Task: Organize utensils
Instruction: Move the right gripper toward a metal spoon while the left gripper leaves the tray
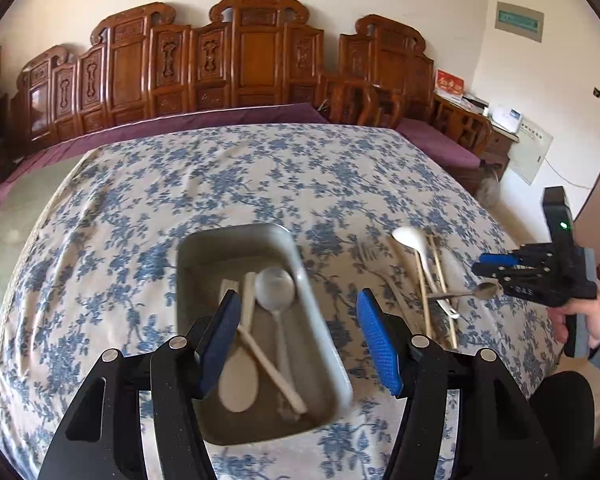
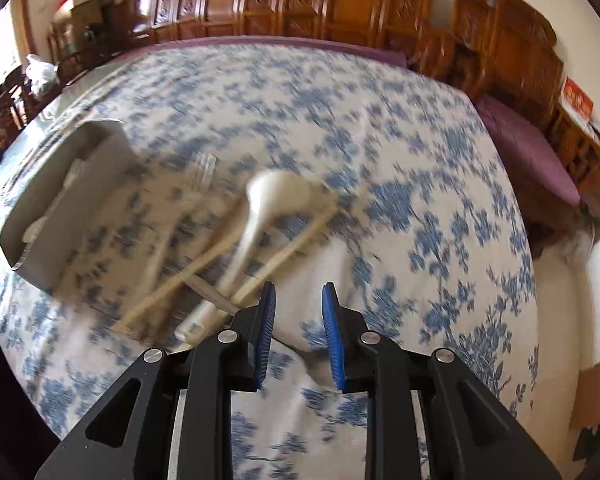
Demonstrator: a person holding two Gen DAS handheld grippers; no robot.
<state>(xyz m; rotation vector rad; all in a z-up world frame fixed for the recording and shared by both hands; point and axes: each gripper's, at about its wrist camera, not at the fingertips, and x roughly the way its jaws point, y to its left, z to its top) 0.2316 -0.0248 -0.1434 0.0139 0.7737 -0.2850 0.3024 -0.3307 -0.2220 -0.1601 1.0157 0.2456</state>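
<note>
The right claw (image 2: 298,312) is slightly open and empty. The loose pile of utensils (image 2: 236,248) lies just to its upper left, long axes running diagonally. The left claw (image 1: 298,340), open and empty, hovers over the steel tray (image 1: 192,252).

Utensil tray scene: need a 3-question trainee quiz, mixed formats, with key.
1. True or false: the metal tray already holds utensils.
2. Multiple choice: the loose pile with the white spoon and chopsticks lies A) inside the tray, B) on the floral cloth between the tray and the right gripper, C) on the purple bench.
3. Fill in: the left gripper hovers over the tray with its jaws ____ and nothing between its pads.

Key: 1 true (a metal spoon and pale spoons lie in it); 2 B; 3 open.
</note>
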